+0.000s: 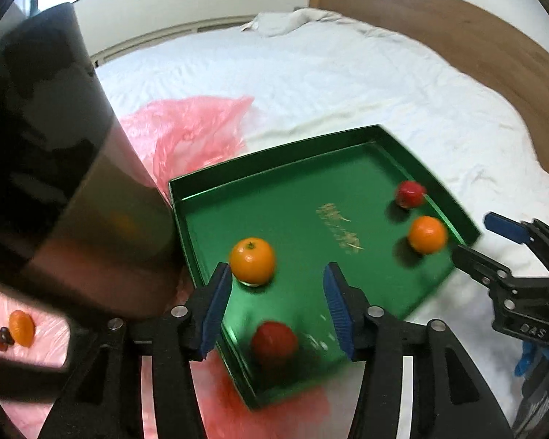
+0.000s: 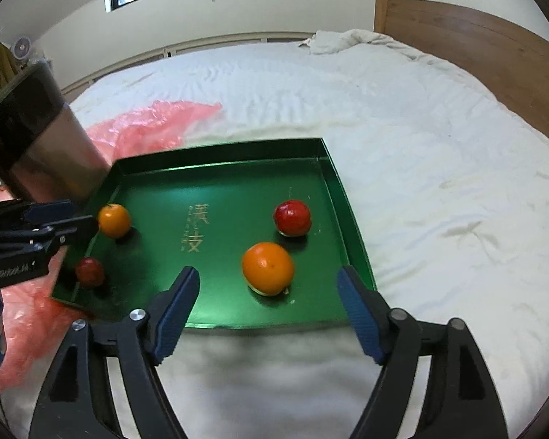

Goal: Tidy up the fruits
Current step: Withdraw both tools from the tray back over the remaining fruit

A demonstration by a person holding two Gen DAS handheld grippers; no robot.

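A green tray [image 1: 274, 168] [image 2: 216, 153] lies on the white bed. It holds two oranges and two red apples. In the left wrist view my left gripper [image 1: 278, 274] is open over the tray's near corner. One red apple [image 1: 274, 342] lies loose between its fingers and an orange [image 1: 252, 261] sits just past its left fingertip. The second apple [image 1: 410, 194] and orange [image 1: 427, 234] lie by the tray's right wall, near my right gripper [image 1: 483, 241]. In the right wrist view my right gripper [image 2: 269, 274] stands wide open, with that orange [image 2: 268, 272] untouched between its fingertips and the apple [image 2: 292, 217] beyond.
A tall steel and black cylinder [image 1: 55, 168] [image 2: 36, 139] stands against the tray's left side. Crumpled pink plastic [image 1: 190, 128] [image 2: 146, 124] lies behind and under the tray, with small fruit pieces [image 1: 18, 329] on it. A wooden headboard [image 2: 475, 47] bounds the bed at right.
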